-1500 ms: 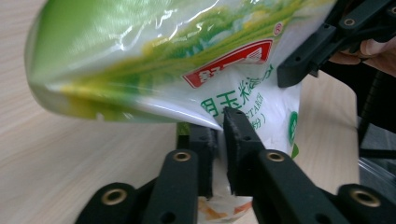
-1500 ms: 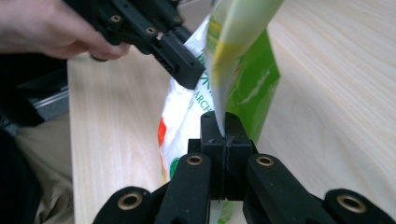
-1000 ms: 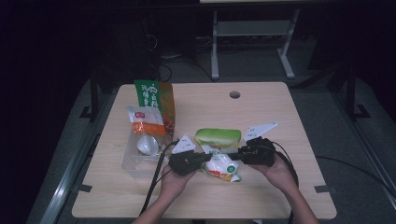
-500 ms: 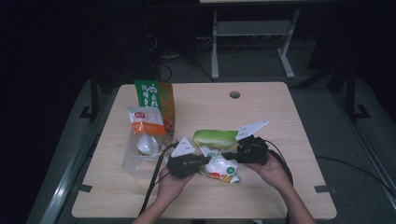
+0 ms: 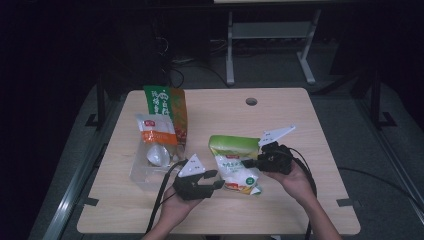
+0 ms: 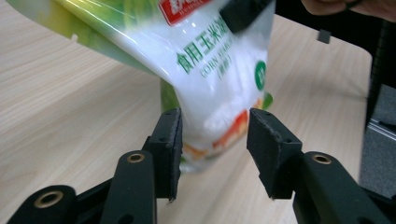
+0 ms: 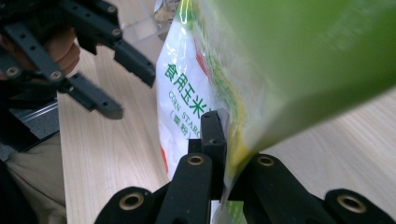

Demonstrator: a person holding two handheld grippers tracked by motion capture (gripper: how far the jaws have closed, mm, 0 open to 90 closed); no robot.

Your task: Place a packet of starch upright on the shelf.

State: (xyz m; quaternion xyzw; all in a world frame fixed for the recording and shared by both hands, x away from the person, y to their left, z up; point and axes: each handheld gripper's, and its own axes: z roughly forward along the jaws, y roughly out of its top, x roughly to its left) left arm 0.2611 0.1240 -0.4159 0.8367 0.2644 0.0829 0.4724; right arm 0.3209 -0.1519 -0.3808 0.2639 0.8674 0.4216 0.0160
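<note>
A corn starch bag (image 5: 234, 162), green on top and white with an orange base, hangs tilted over the table's front middle. My right gripper (image 5: 251, 163) is shut on its right edge; its jaws have just been closing, and in the right gripper view they (image 7: 224, 135) pinch the bag (image 7: 187, 88) flat. My left gripper (image 5: 214, 179) stands just left of the bag's lower end. Its jaws have just been opening. In the left gripper view the bag's bottom corner (image 6: 215, 93) lies between the left gripper's (image 6: 215, 135) spread pads, with a gap at the right pad.
An upright green and orange bag (image 5: 167, 106) stands at the back left, with an orange and white packet (image 5: 156, 132) in front of it. Both lean over a clear plastic container (image 5: 145, 172). A cable hole (image 5: 251, 101) marks the wooden table (image 5: 310, 210).
The left gripper has let go of the bag and drawn back a little toward the left. The right gripper stays closed on the bag, which now hangs more upright.
</note>
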